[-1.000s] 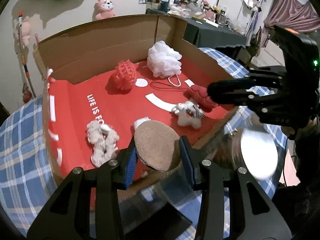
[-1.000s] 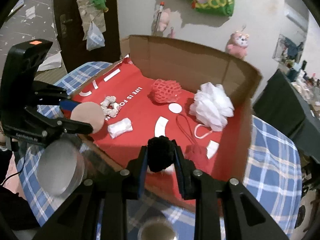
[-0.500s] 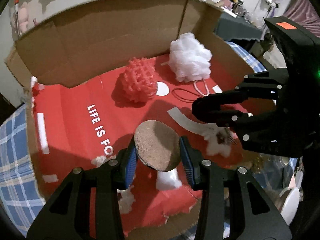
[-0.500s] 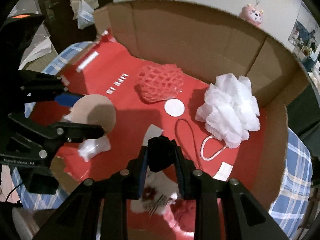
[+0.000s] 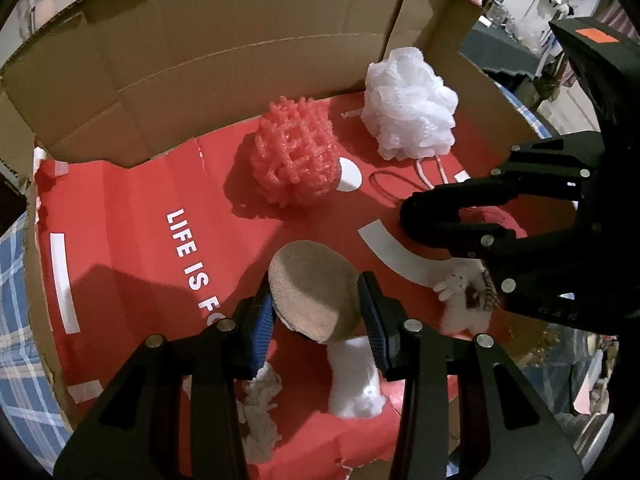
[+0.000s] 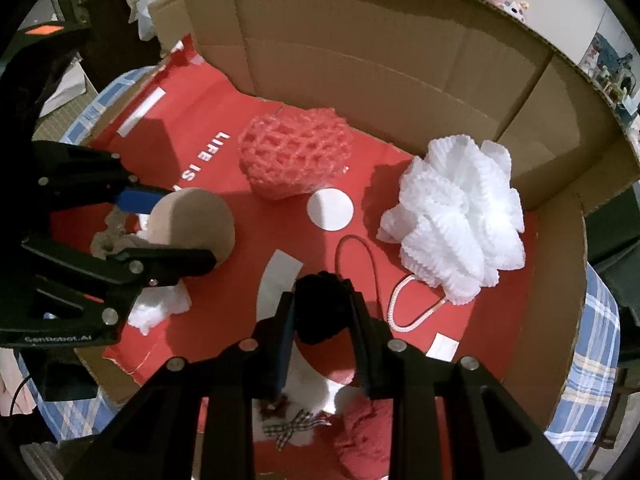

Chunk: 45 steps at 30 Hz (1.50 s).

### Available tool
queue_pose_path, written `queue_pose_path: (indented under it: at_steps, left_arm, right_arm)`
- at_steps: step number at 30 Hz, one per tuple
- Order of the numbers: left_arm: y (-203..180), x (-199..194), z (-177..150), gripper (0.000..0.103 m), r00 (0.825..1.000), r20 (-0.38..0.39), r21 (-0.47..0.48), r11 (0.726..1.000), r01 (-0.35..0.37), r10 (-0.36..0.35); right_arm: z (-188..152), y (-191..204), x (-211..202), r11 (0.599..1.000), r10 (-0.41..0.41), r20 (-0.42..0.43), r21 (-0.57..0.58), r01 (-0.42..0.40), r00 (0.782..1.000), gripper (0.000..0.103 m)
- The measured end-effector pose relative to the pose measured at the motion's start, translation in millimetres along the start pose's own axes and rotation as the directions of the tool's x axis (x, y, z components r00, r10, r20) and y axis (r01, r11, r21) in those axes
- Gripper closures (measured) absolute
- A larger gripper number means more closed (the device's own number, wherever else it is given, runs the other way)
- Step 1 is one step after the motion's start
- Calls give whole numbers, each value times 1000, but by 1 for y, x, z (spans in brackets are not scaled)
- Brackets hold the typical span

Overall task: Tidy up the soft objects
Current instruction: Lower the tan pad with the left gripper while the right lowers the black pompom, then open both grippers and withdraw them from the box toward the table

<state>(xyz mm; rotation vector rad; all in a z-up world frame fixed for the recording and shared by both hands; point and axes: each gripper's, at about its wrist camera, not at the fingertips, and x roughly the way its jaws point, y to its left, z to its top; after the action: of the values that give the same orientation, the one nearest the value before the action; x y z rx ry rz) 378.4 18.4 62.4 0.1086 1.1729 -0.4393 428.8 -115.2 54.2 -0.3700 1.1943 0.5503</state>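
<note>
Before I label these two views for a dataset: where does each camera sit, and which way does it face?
Left wrist: on the left gripper, looking steeply down into the cardboard box; its fingers pinch a tan pad, right gripper at right.
Right wrist: on the right gripper, facing down likewise, shut on a black pompom; left gripper at left.
Shared: pink mesh ball, white bath pouf.
</note>
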Motion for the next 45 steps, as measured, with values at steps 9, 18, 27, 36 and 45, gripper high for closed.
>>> queue_pose_path:
  at_steps: [9,18,27,36,45]
  left_arm:
    - [0,4,3,61,1000,-11,18,1000,-18,18]
    - [3,5,5,40,1000,11,0,1000,-27,27]
    - [0,-16,-2,34,999,44,-23,999,-25,26]
    - [-19,-77,-28,24,983,181,-43,999,-13,20]
    - [-57,-148,-87,12,930,368,-61,998,28,-3]
  right_arm:
    - [4,0,6,1000,-20,-9,-13,20,1000,63]
    - [4,4,10,998,-53,-10,-36,52,999,49]
    - [-4,-6,-19,996,-82,45,-14,83,996,37]
    - [-34,1,-88,994,-106,176,31,102,979,16]
    - [-87,28,-176,989,-140,375,98,111,916,2]
